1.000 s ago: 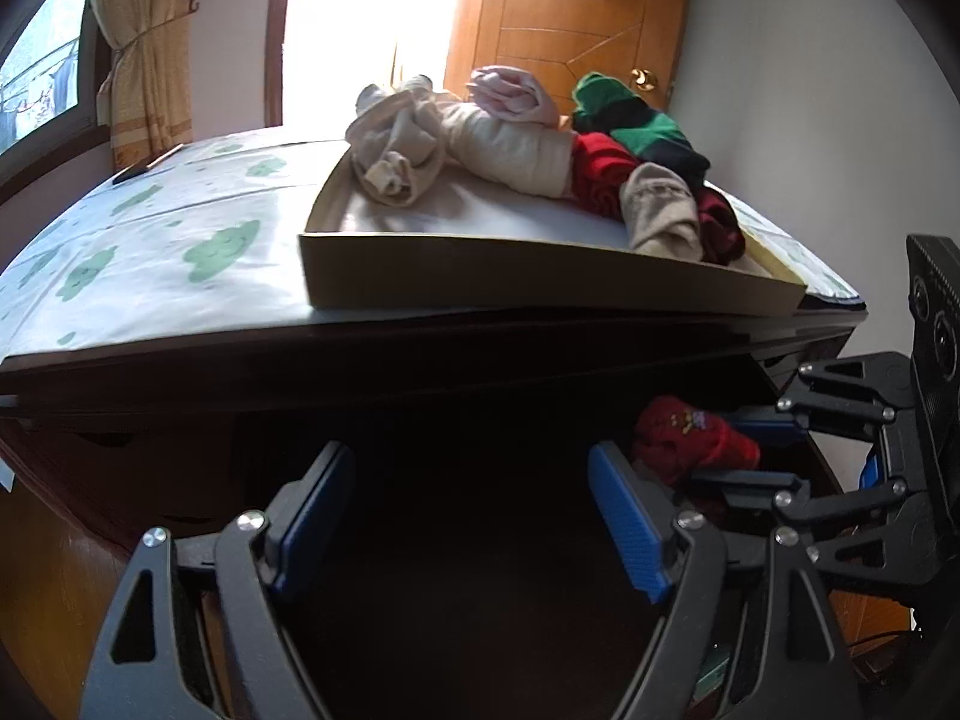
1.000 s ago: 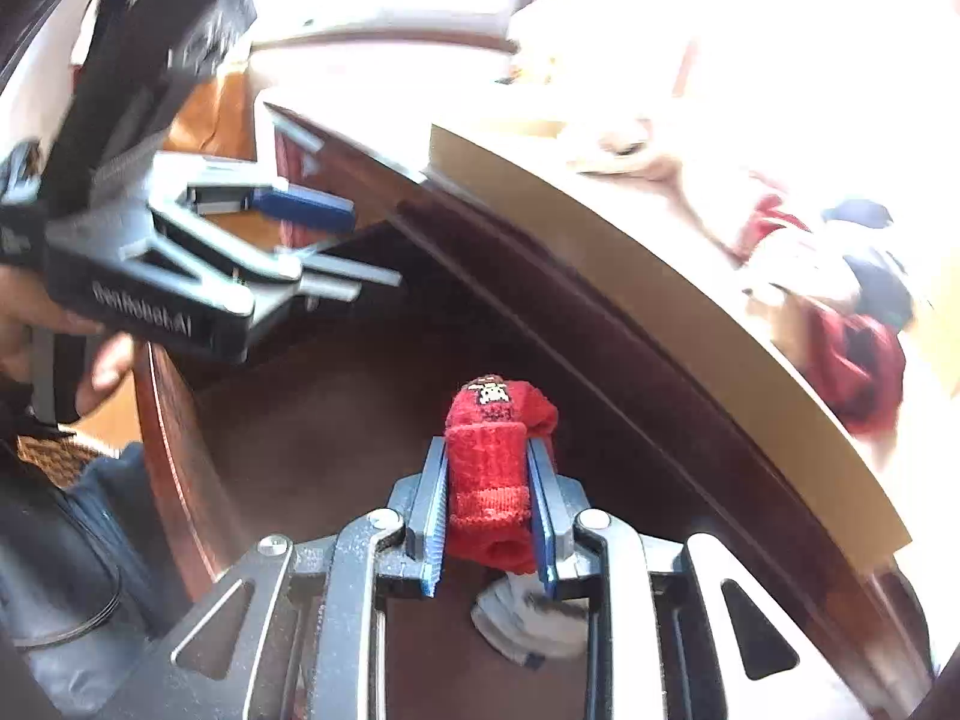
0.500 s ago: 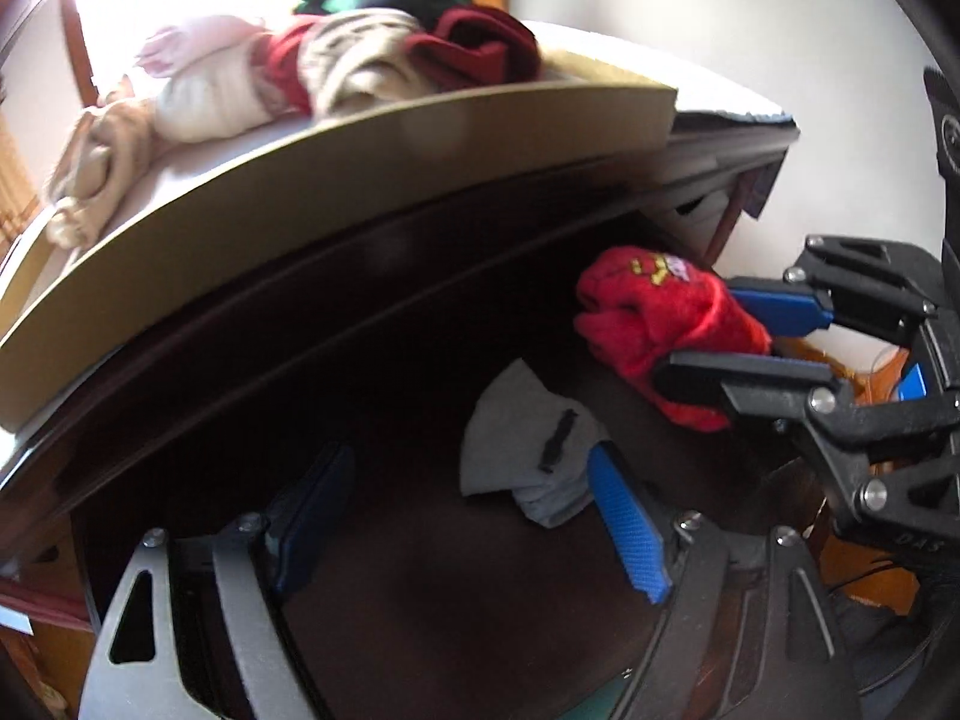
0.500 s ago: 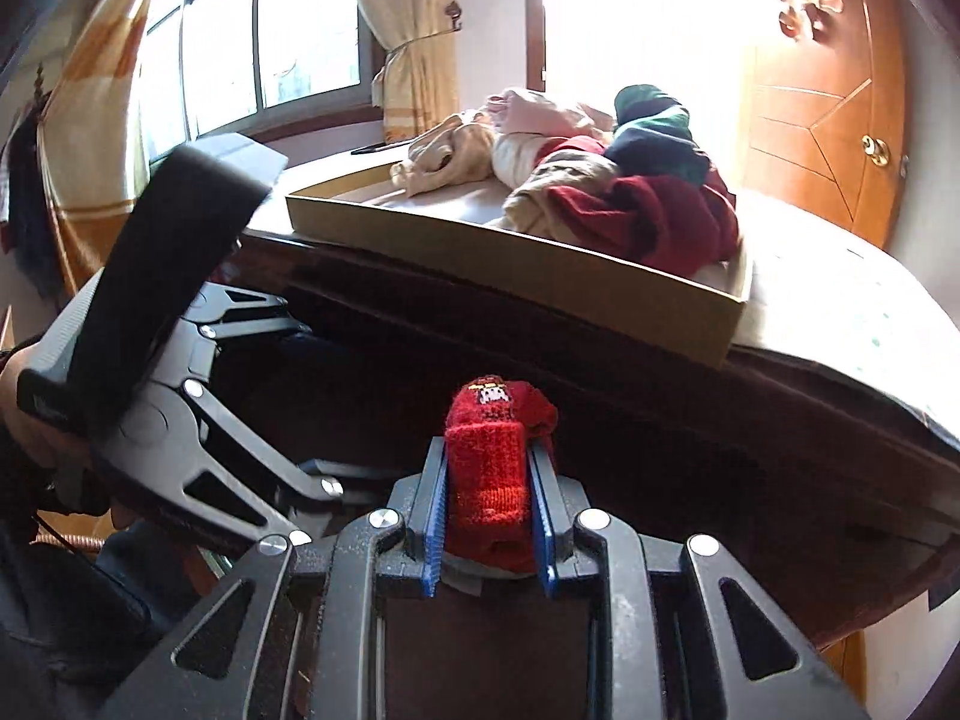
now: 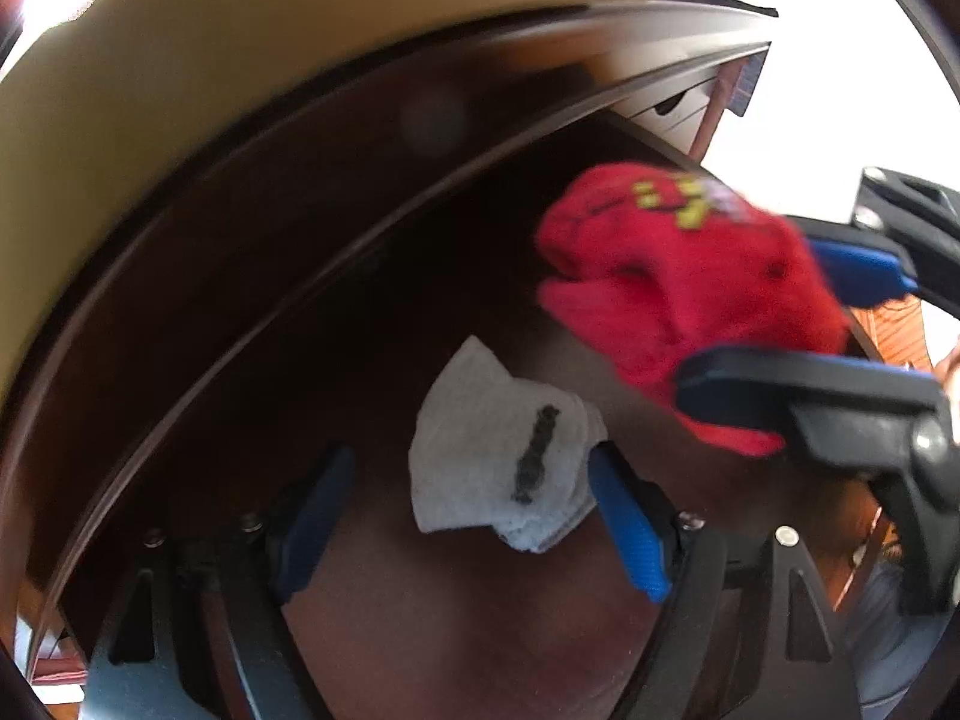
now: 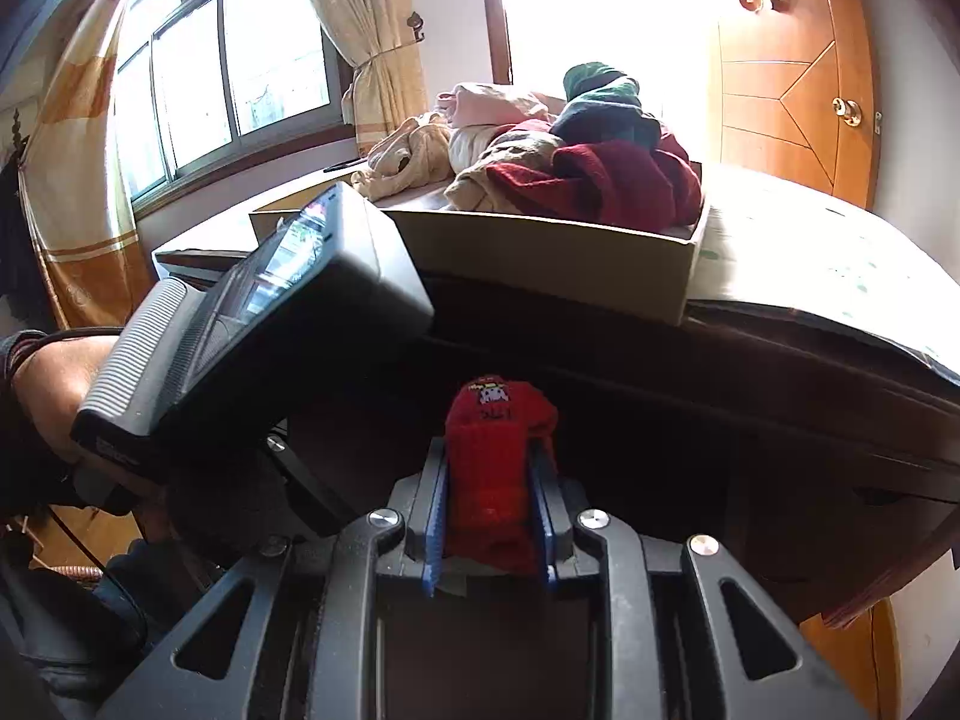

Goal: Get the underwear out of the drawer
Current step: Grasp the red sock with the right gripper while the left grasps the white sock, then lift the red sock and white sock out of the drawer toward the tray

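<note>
In the right wrist view my right gripper [image 6: 491, 463] is shut on a rolled red piece of underwear [image 6: 498, 420], held in front of the dark dresser. The left wrist view shows the same red piece [image 5: 678, 282] at the right, clamped between the right gripper's blue pads [image 5: 864, 270]. My left gripper [image 5: 471, 525] points down into the open dark wooden drawer [image 5: 420, 648], open. A folded white-grey piece [image 5: 498, 468] lies on the drawer floor between its fingers, close to the right pad [image 5: 630, 534]; the pads do not press on it.
A cardboard tray [image 6: 540, 252] on the dresser top holds a pile of clothes [image 6: 588, 168]. The left gripper's housing [image 6: 258, 312] and a person's hand [image 6: 54, 378] fill the left. Window, curtain [image 6: 372, 48] and a wooden door [image 6: 792, 96] stand behind.
My left gripper has dropped and rolled into the drawer, so the white-grey piece now lies between its fingers. My right gripper swung round with the red piece and now faces the dresser top.
</note>
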